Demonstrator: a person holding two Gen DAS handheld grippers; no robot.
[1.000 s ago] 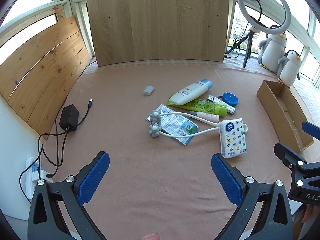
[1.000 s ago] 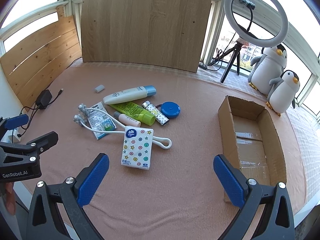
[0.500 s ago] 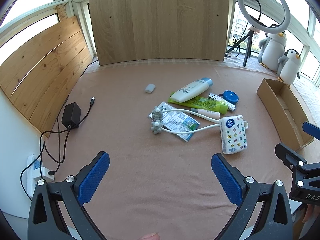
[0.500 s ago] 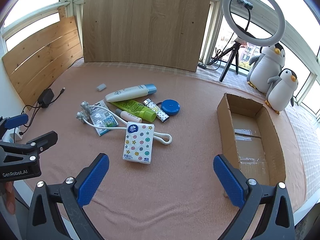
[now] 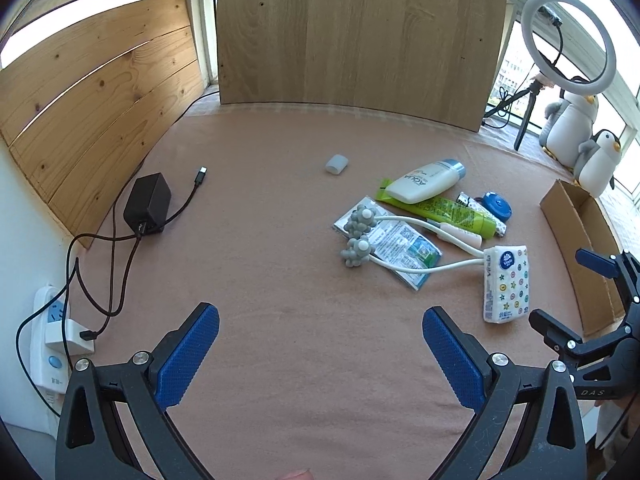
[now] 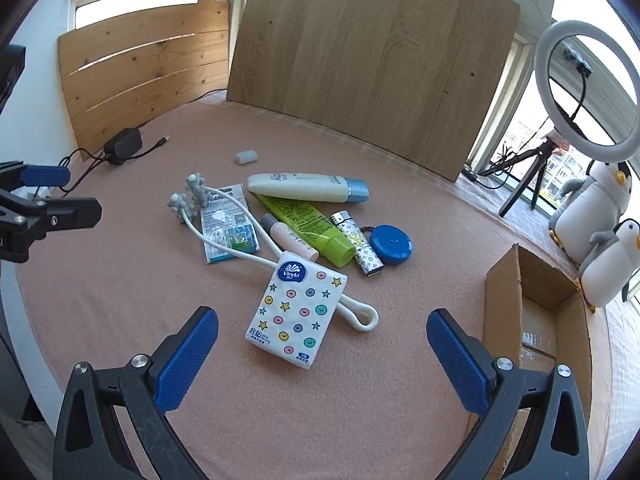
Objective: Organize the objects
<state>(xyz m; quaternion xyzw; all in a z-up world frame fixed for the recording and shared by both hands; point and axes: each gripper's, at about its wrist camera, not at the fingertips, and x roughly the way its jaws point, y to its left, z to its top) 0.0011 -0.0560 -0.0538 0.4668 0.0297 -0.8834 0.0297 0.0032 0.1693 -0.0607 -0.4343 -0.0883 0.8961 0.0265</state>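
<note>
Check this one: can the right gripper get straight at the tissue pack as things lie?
Probably yes. The right gripper is open with the tissue pack just ahead between its fingers, nothing on top of it. The pack does lie across the white massager, which may shift.

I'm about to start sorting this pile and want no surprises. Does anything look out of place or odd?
Nothing is spilled or broken. One oddity: the small grey cap lies alone, apart from the pile. Also, the tissue pack rests on the white massager's handle, so lifting either may drag the other.
</note>
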